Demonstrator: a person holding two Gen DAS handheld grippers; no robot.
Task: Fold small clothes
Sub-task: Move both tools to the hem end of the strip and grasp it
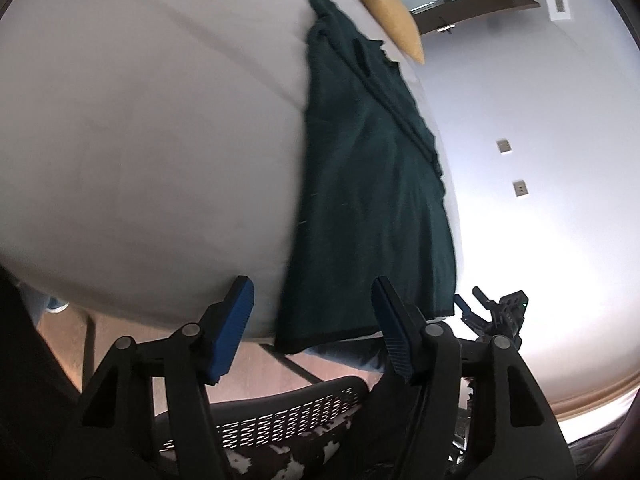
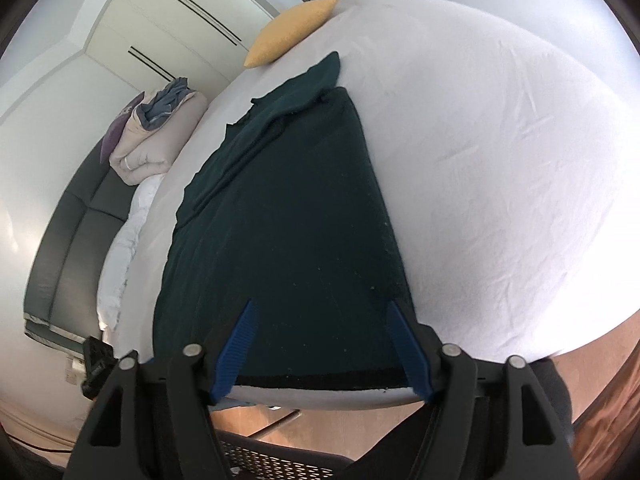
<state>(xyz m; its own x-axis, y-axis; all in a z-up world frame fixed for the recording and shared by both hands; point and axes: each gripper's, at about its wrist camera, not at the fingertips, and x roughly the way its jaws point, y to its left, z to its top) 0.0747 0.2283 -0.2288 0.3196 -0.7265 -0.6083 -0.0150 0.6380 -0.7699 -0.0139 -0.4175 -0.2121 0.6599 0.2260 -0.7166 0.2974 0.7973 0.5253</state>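
Observation:
A dark green knit garment (image 1: 372, 184) lies flat on the white bed sheet (image 1: 140, 140), folded lengthwise, its black-edged hem at the near edge of the bed. My left gripper (image 1: 312, 320) is open and empty, its blue pads (image 1: 236, 320) on either side of the hem's left corner, just off the bed edge. In the right wrist view the same garment (image 2: 288, 224) fills the middle; my right gripper (image 2: 324, 344) is open and empty over the hem. The right gripper also shows in the left wrist view (image 1: 496, 312), off to the right.
A yellow pillow (image 2: 292, 32) lies at the far end of the bed. Folded bedding (image 2: 152, 140) and a dark sofa (image 2: 76, 216) stand at the left. A mesh chair (image 1: 280, 412) stands below the bed edge on a wooden floor.

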